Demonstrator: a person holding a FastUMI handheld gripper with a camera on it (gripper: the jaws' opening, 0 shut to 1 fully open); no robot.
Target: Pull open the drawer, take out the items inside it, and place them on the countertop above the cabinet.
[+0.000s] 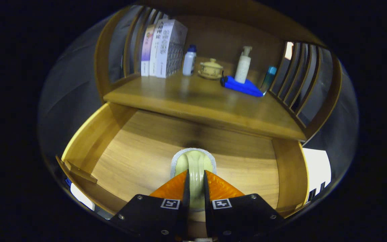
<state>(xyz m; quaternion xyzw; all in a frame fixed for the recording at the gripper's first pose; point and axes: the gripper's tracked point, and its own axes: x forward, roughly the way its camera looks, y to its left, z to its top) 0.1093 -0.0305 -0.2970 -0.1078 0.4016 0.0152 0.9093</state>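
Clamped between the gripper's (195, 174) two fingers, a pale green rounded object with a grey speckled rim (193, 160) hangs over the open wooden drawer (139, 158). Beyond, the wooden countertop (193, 101) carries white boxes (163, 47) and a folded blue cloth (242, 86).

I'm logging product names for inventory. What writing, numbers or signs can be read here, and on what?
None can be read.
Boxes on the countertop: print too blurred.
White bottle and pump bottle: no legible label.
Gripper: square coded markers, no words; fingers shut on a pale green cup over the drawer.
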